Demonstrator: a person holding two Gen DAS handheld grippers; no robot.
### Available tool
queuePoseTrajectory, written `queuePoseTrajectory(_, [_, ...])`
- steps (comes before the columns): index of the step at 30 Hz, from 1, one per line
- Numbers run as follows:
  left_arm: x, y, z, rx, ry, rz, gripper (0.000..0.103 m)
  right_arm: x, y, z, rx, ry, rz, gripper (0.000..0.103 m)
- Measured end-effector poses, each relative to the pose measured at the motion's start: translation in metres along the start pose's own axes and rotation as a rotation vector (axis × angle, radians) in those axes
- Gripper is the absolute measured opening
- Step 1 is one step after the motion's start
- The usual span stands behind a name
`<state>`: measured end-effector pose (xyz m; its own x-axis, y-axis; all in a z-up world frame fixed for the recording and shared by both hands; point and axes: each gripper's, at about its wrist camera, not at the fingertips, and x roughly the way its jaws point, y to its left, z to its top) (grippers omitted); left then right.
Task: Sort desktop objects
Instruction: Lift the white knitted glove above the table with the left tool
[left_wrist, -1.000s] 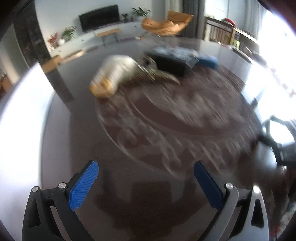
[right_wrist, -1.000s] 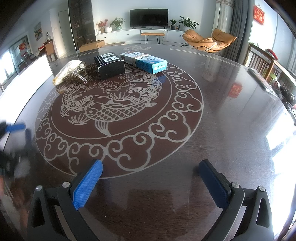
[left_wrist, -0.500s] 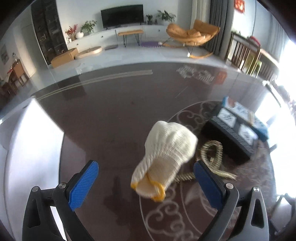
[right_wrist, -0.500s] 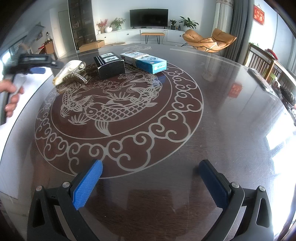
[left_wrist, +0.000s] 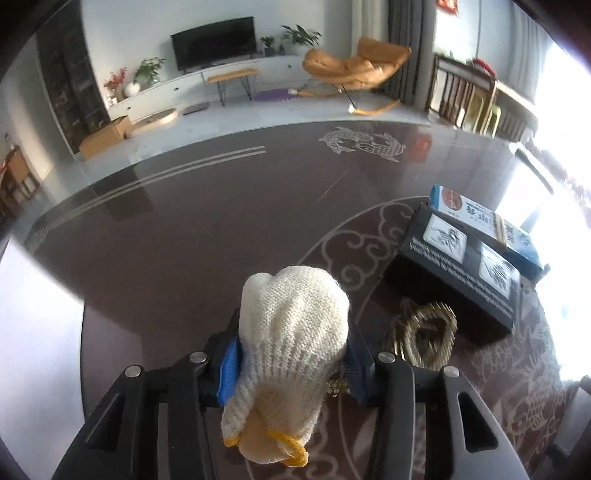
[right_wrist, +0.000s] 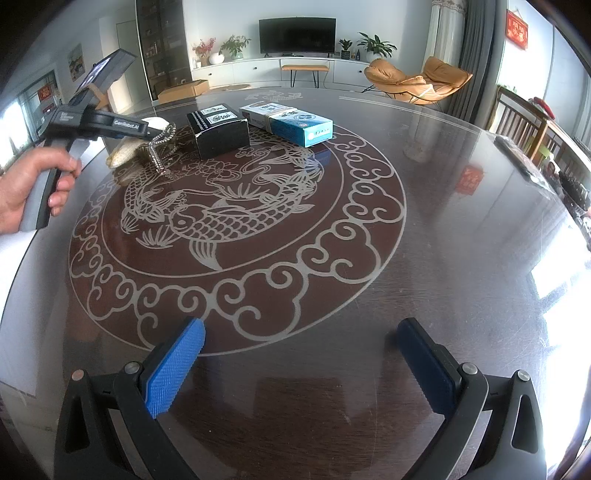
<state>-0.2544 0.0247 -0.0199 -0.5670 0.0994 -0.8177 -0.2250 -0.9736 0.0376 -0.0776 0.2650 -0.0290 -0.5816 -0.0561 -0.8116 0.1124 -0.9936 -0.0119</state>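
A cream knitted glove (left_wrist: 295, 325) with a yellow cuff lies at the left of the dark round table (right_wrist: 461, 221). My left gripper (left_wrist: 293, 332) has its jaws closing around the glove, and both blue pads (left_wrist: 229, 363) press on its sides. A gold chain (left_wrist: 424, 336) lies just right of the glove. In the right wrist view the left gripper (right_wrist: 153, 131) sits over the glove (right_wrist: 122, 155) and the chain (right_wrist: 160, 147), with a person's hand (right_wrist: 33, 184) on its handle. My right gripper (right_wrist: 301, 326) is open over bare table at the near edge.
A black box (right_wrist: 218, 129) and a blue and white box (right_wrist: 295, 123) lie side by side at the far part of the fish pattern; in the left wrist view the black box (left_wrist: 461, 273) is right of the chain. Chairs stand beyond the table's right edge.
The left gripper swept across the table to the glove, then shut its wide jaws around it. The right gripper has kept still.
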Motion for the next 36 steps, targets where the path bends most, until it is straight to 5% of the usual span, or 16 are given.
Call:
queuePoseTrajectory(5, [-0.039,0.013,-0.06,-0.108,-0.034,0.069,0.048,0.001,0.001,0.0,0.0,0.0,0.0,0.103])
queuePoseTrajectory(14, [-0.108,0.019,-0.174,-0.215,-0.055,0.004,0.052,0.0,0.0,0.0,0.0,0.0,0.001,0.103])
queuePoseTrajectory(16, [-0.111,0.019,-0.179,-0.209,-0.051,-0.005,0.057,0.0,0.001,0.0,0.0,0.0,0.001,0.103])
queuePoseTrajectory(20, [-0.103,0.009,-0.17,-0.145,-0.017,0.036,0.093,0.0,0.001,0.0,-0.001,0.0,0.001,0.103])
queuePoseTrajectory(23, [-0.1,0.002,-0.167,-0.108,0.004,0.047,0.103,0.0,0.001,0.0,-0.001,0.0,0.001,0.103])
queuePoseTrajectory(36, [-0.103,0.007,-0.171,-0.102,0.012,0.03,0.103,0.0,0.001,0.0,-0.002,0.0,0.002,0.103])
